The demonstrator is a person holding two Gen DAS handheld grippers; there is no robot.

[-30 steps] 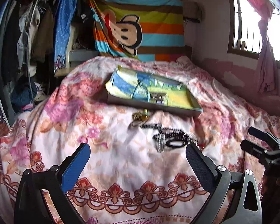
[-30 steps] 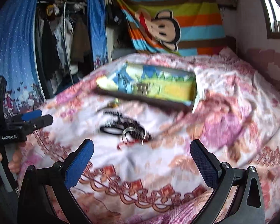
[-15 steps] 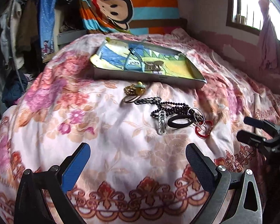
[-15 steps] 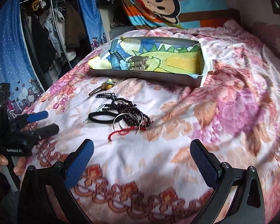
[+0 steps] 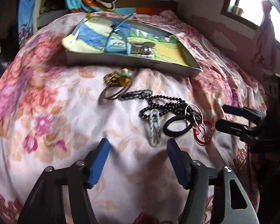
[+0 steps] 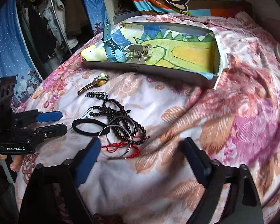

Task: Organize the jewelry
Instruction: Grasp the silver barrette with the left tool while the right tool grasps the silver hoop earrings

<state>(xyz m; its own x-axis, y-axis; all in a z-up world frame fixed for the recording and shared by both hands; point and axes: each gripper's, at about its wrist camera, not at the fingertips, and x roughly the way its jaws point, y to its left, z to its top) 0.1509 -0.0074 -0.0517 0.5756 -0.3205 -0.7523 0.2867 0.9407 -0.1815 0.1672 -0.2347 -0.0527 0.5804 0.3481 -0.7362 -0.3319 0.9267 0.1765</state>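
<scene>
Both grippers, left gripper (image 5: 138, 147) and right gripper (image 6: 141, 147), are closing on nothing; one tray (image 6: 158, 71) holds two pieces.

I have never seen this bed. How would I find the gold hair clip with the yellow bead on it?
Find the shallow grey cardboard tray with a green dinosaur drawing, lying on the floral bedspread. Just in front of its long near wall, apart from the tangle of black beaded necklaces, lies the gold hair clip with a yellow bead. It is the only gold piece and lies alone.

right gripper (image 6: 141, 149) – jaws closing, nothing between | silver bangles (image 6: 119, 130) on black beads (image 6: 121, 119) | tray (image 6: 158, 71) beyond
</scene>
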